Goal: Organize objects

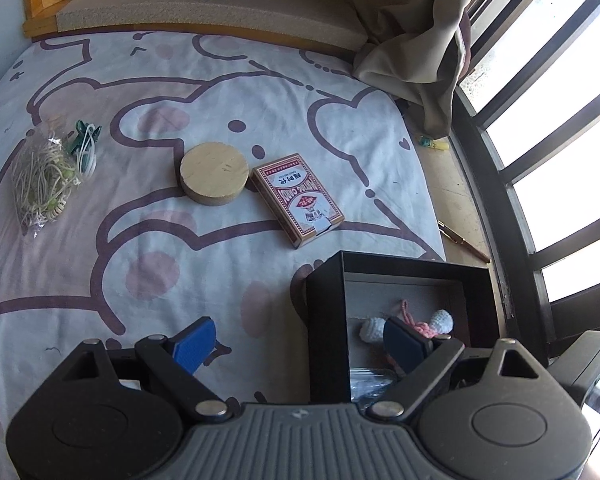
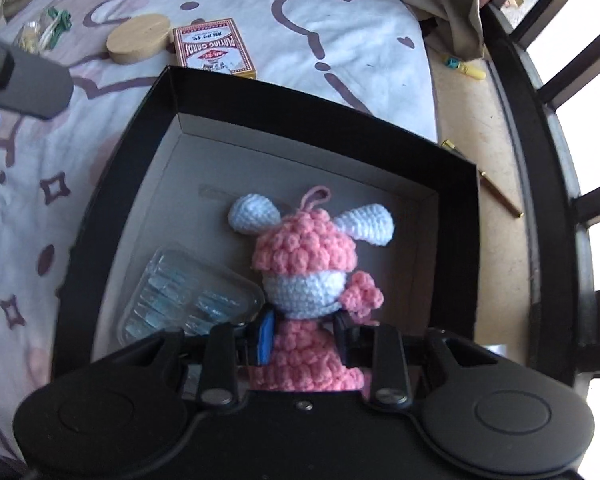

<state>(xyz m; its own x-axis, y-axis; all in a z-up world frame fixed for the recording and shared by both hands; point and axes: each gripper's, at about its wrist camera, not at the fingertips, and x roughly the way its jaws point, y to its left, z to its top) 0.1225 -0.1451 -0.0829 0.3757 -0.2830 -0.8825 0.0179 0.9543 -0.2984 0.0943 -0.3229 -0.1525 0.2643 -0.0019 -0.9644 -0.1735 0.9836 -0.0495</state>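
Observation:
A black open box (image 2: 320, 108) sits on the bed near its right edge, also in the left wrist view (image 1: 324, 320). My right gripper (image 2: 304, 338) is shut on a pink and white crochet doll (image 2: 304, 268) and holds it inside the box, beside a clear plastic case (image 2: 188, 300). My left gripper (image 1: 300, 340) is open and empty, straddling the box's left wall. A round wooden disc (image 1: 214, 172), a red playing-card pack (image 1: 298, 198) and a bag of string with a green clip (image 1: 44, 176) lie on the sheet.
The bed has a white sheet with a brown cartoon print (image 1: 140, 264). A wooden headboard with a cushion (image 1: 204, 4) is at the back. A beige curtain (image 1: 416, 40) and a barred window (image 1: 540, 140) are on the right. A pen (image 1: 464, 240) lies on the ledge.

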